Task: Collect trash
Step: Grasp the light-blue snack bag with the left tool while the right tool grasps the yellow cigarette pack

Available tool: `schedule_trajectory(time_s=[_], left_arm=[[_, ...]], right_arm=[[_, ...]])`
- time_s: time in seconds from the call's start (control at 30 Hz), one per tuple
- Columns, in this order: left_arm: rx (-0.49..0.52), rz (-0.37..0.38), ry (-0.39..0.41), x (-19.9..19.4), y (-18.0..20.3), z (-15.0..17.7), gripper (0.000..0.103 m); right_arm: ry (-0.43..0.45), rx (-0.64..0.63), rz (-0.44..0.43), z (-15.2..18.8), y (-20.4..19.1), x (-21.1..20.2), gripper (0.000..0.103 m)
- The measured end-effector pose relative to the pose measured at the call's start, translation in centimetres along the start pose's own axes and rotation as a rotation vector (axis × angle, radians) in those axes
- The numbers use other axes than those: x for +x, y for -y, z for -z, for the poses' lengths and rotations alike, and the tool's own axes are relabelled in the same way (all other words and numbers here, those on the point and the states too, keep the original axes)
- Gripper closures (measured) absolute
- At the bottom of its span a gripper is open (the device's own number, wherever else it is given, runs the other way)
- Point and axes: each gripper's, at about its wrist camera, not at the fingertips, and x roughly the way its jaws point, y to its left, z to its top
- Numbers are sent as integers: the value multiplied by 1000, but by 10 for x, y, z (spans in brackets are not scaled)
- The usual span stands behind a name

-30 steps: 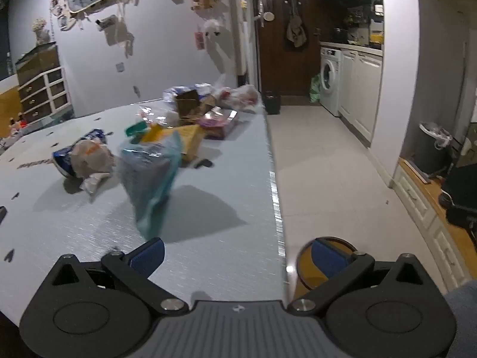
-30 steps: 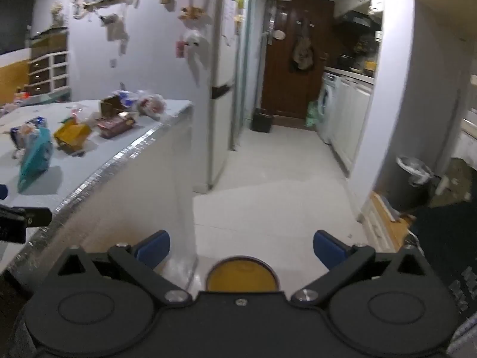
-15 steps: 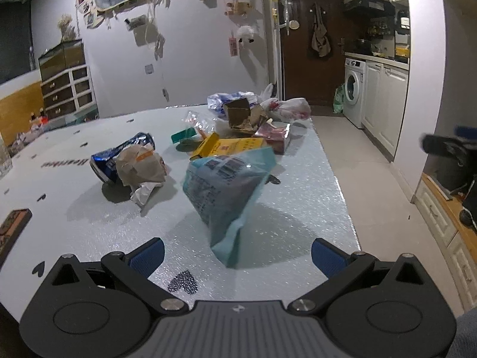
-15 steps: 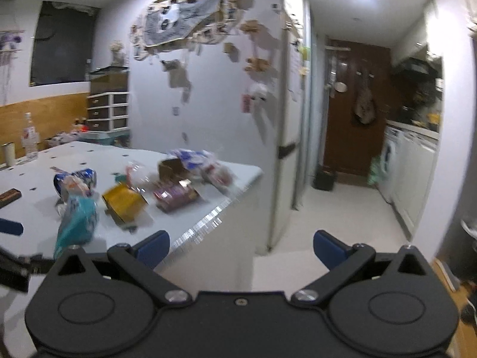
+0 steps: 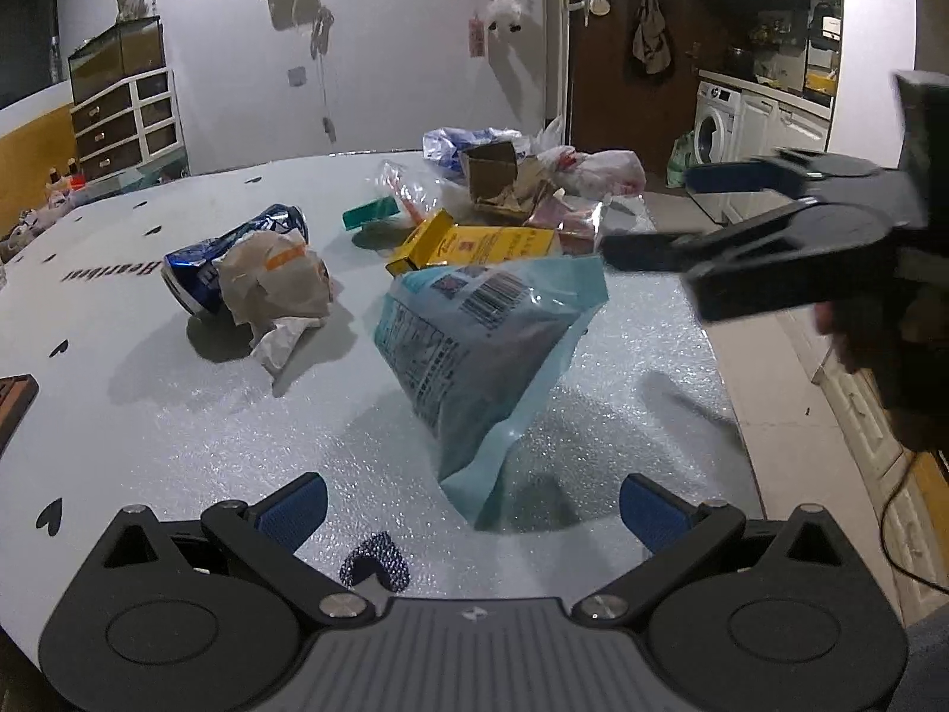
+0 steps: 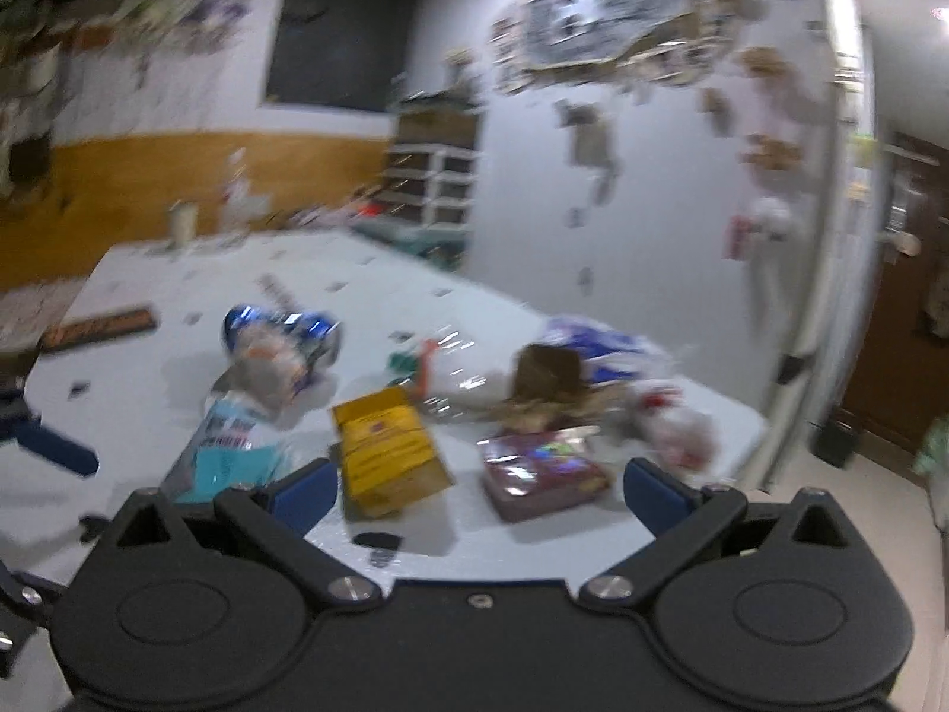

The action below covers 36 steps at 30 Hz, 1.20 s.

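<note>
The table (image 5: 178, 391) is filling both my views now; a second ago my right camera was looking down past its edge at the floor and hallway, and half a second ago it was only catching the far corner. The right view is smearing with blur. My right claw (image 5: 646, 219) is showing in the left view, reaching in from the right above the trash pile, where before only a sliver of it was poking in at the edge.

The teal bag (image 5: 474, 344) is sitting nearest me, tilted on its lower corner, larger in view than it was. Behind it the yellow box (image 5: 474, 243) is lying flat, with the maroon packet (image 6: 543, 469) beside it. To the left the paper wrapper (image 5: 276, 291) is leaning against the blue can (image 5: 237, 249).

My left claw (image 5: 471, 504) is gaping wide, gripping nothing, its blue pads (image 5: 293, 507) flanking the bag's bottom corner without touching it. My right claw's fingers are also spread wide, empty, hanging over the box and packet.
</note>
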Motion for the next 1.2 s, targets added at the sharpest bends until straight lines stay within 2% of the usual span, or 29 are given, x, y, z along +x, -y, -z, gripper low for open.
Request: schedule_trajectory(time_s=[0.13, 0.27, 0.43, 0.5, 0.53, 0.63, 0.67, 0.83, 1.0, 1.2], left_arm=[[13, 17, 5, 1, 1, -5, 0], [35, 23, 33, -3, 3, -14, 0], [1, 60, 69, -2, -2, -26, 0], [-14, 63, 87, 0, -3, -29, 0], [-14, 58, 95, 1, -2, -30, 0], [22, 9, 108, 5, 4, -28, 1], [39, -10, 110, 7, 7, -27, 1], [83, -99, 142, 13, 16, -19, 6], [104, -149, 169, 15, 22, -12, 11], [160, -189, 202, 13, 22, -8, 15]], right_arm=[[-47, -103, -24, 1, -8, 33, 0], [-76, -183, -41, 3, -11, 57, 7], [-72, -192, -95, 1, -15, 73, 15], [-75, -189, -111, 0, -16, 78, 23], [-77, -178, -123, 0, -16, 80, 24], [-101, -111, -172, -3, -13, 83, 41], [-111, -83, -180, -3, -12, 84, 42], [-158, 65, -203, -7, -7, 74, 43], [-211, 200, -218, -10, -8, 61, 43], [-236, 248, -260, -15, -20, 39, 43]])
